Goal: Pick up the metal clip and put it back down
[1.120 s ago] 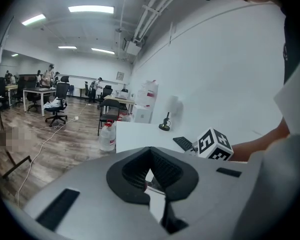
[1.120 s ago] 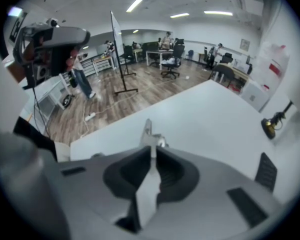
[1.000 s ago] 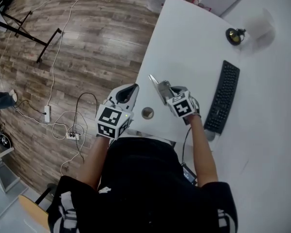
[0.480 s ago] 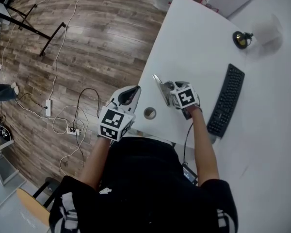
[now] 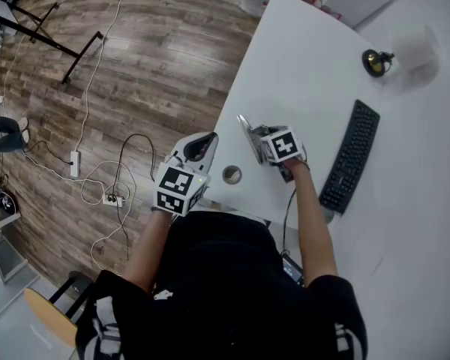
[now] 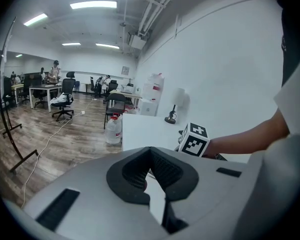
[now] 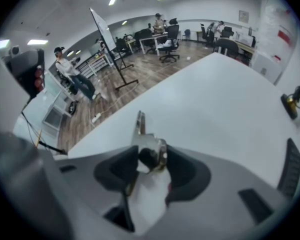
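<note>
1. The right gripper (image 7: 152, 159), a grey plastic two-jaw tool with black ribbed pads, has just been opening its jaws. They now stand spread wide, so the grip is released.
2. The shiny silver metal clip (image 7: 150, 146) is between those spread jaws, close to both pads (image 7: 121, 170). Neither pad is seen to press on it.
3. The clip has a thin flat lever that sticks up and away from the gripper, a polished curved body and a dark rounded barrel at its base.
4. In the head view the right gripper (image 5: 259, 139) points steeply down at the smooth white table (image 5: 307, 73), near the edge closest to the person. The clip (image 5: 244, 126) pokes out just beyond its tip as a narrow bright strip.
5. The left gripper (image 6: 151, 151) is the same grey shell with black textured pads. Its jaws are closed, tips together, with nothing between them.
6. In the head view the left gripper (image 5: 201, 145) is held just off the table's edge, over the brown wood-plank floor (image 5: 150, 51).
7. A small round metal-rimmed disc (image 5: 231, 175) is set in the table between the two grippers.
8. A flat black rectangular keyboard (image 5: 349, 156) lies to the right of the right gripper, well apart from the clip.
</note>
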Demonstrator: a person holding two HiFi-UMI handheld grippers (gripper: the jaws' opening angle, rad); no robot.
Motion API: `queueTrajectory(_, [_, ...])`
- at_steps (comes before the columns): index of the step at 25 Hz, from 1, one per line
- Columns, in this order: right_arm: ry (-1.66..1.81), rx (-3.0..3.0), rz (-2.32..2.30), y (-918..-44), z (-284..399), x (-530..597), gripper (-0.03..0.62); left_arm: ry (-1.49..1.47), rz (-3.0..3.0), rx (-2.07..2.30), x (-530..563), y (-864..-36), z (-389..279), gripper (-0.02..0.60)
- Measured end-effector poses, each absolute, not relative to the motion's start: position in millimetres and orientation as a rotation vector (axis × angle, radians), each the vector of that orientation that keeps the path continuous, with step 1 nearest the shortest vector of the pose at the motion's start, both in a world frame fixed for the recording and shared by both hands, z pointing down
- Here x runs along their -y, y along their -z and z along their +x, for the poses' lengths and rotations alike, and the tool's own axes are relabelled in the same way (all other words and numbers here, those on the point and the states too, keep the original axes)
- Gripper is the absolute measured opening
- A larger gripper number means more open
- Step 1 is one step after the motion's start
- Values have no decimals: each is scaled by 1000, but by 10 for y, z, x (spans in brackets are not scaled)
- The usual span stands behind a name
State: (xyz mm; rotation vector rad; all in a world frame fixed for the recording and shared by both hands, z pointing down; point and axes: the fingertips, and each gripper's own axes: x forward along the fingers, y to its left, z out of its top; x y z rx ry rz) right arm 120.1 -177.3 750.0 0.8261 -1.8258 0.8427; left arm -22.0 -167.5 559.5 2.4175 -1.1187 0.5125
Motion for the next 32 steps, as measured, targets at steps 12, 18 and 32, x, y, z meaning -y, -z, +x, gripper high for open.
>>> queueTrajectory(12, [-844, 1839, 853, -7443, 1184, 1744, 130, -505, 2391, 1130, 1647, -5627, -266, 23])
queueTrajectory(18, [-808, 1846, 897, -7270, 1195, 1782, 77, -490, 2365, 1154, 1680, -5570, -313, 23])
queueTrajectory(32, [-771, 1825, 935, -7181, 1204, 1670, 38, -475, 2395, 1157, 1625, -5460, -348, 23])
